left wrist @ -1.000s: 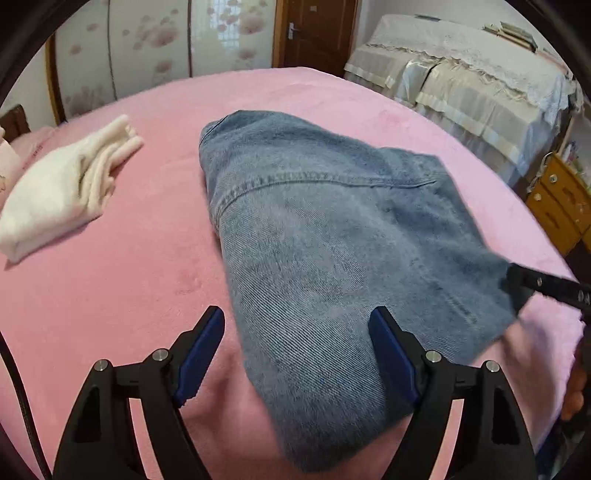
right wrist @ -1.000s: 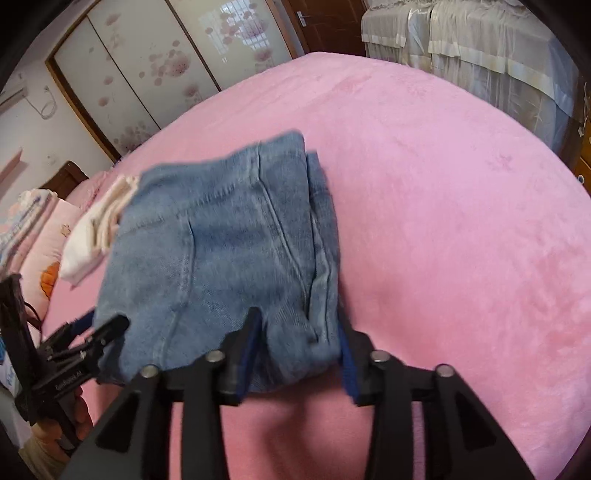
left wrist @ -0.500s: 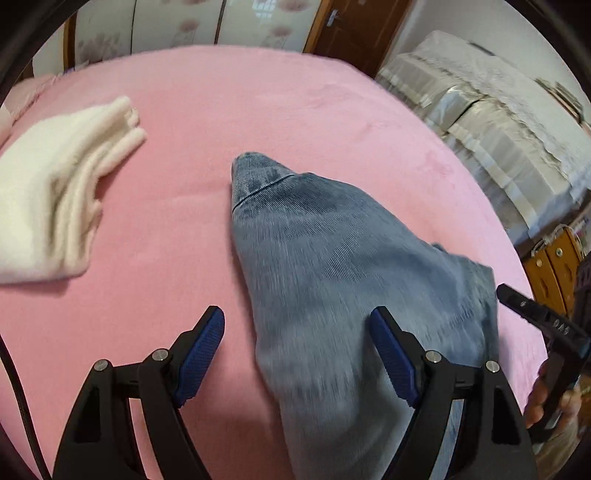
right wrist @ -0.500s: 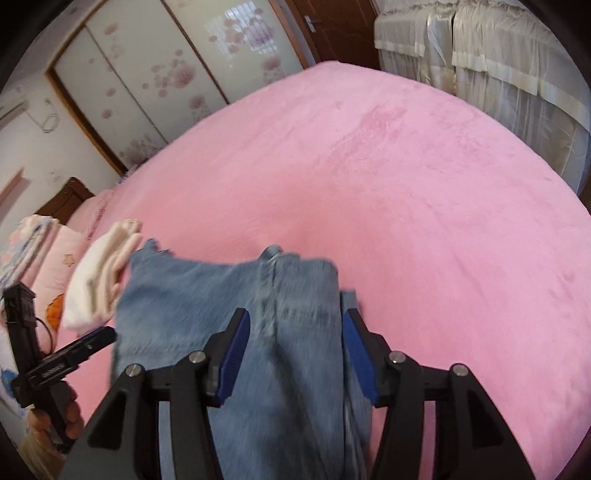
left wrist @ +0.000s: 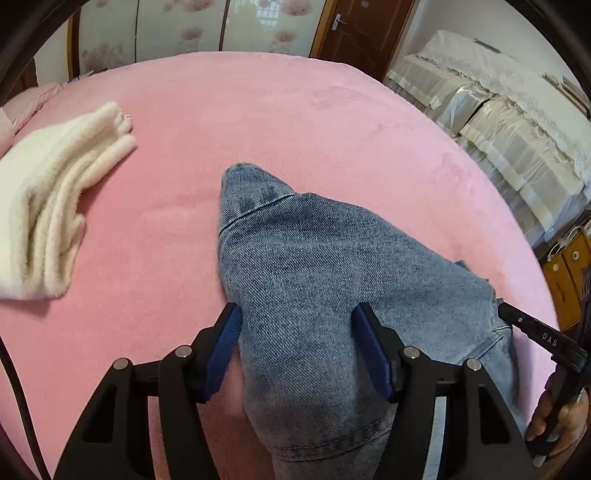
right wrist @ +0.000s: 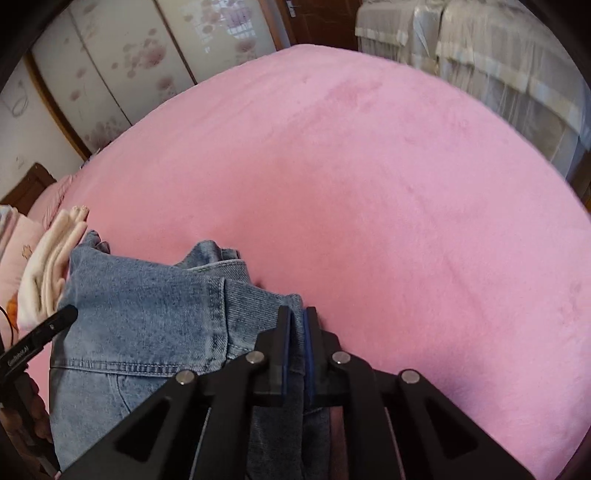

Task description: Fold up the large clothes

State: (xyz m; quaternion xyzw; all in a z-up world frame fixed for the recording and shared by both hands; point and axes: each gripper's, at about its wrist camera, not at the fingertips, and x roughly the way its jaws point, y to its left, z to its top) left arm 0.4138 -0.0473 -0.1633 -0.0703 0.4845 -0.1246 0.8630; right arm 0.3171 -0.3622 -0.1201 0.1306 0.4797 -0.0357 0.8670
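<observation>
Folded blue jeans [left wrist: 325, 273] lie on the pink bed [left wrist: 295, 122]. My left gripper [left wrist: 297, 332] straddles the near left part of the jeans, its blue pads [left wrist: 225, 339] apart with a thick fold of denim between them; they are closing but not clamped. In the right wrist view the jeans [right wrist: 147, 314] lie at lower left, and my right gripper [right wrist: 297, 325] is shut on their right edge, denim pinched between the pads. The right gripper's finger tip [left wrist: 532, 328] shows at the jeans' right edge in the left wrist view.
A folded cream garment [left wrist: 51, 206] lies on the bed at left, also in the right wrist view [right wrist: 48, 269]. A covered sofa [left wrist: 509, 122] and wooden drawers [left wrist: 569, 273] stand to the right. Wardrobe doors [right wrist: 122, 66] and a door [left wrist: 362, 33] are behind.
The right gripper has closed on the jeans' edge. The left gripper's jaws have narrowed around the fold. The jeans have slid nearer to me.
</observation>
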